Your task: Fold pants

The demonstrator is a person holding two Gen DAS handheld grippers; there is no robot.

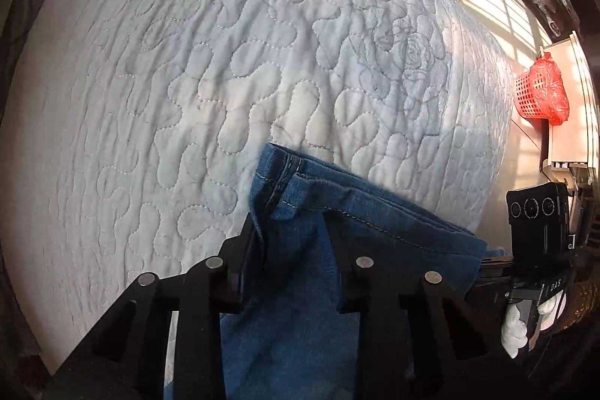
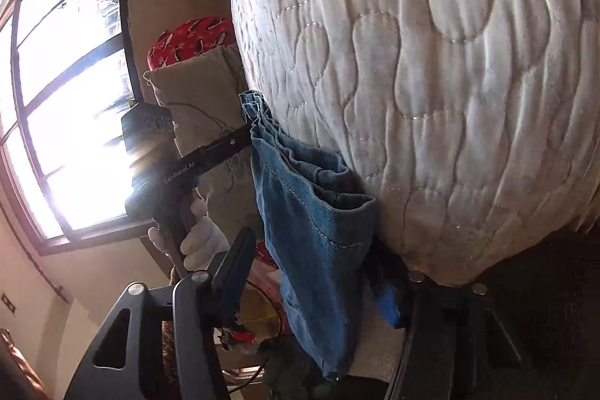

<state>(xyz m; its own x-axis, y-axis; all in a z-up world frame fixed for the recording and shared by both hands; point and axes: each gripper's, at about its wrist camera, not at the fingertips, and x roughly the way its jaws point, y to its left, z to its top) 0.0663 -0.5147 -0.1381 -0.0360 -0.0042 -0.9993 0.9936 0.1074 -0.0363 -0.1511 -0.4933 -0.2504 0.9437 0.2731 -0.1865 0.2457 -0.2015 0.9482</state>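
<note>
Pants (image 1: 300, 250) of blue denim hang clamped in the left gripper (image 1: 290, 231) over the quilt (image 1: 225, 62). The right gripper (image 2: 318, 261) seems pressed on them too. A red basket (image 1: 532, 92) holds a red bag (image 1: 551, 89).

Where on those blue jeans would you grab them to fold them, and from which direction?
Grip the stitched hem edge of the jeans: it is thick, doubled cloth, the firmest part. Come from above, off the open side of the white quilt, so a finger can slip under the edge. The left tool already pinches that edge, and the right tool has denim between its fingers further along.
</note>
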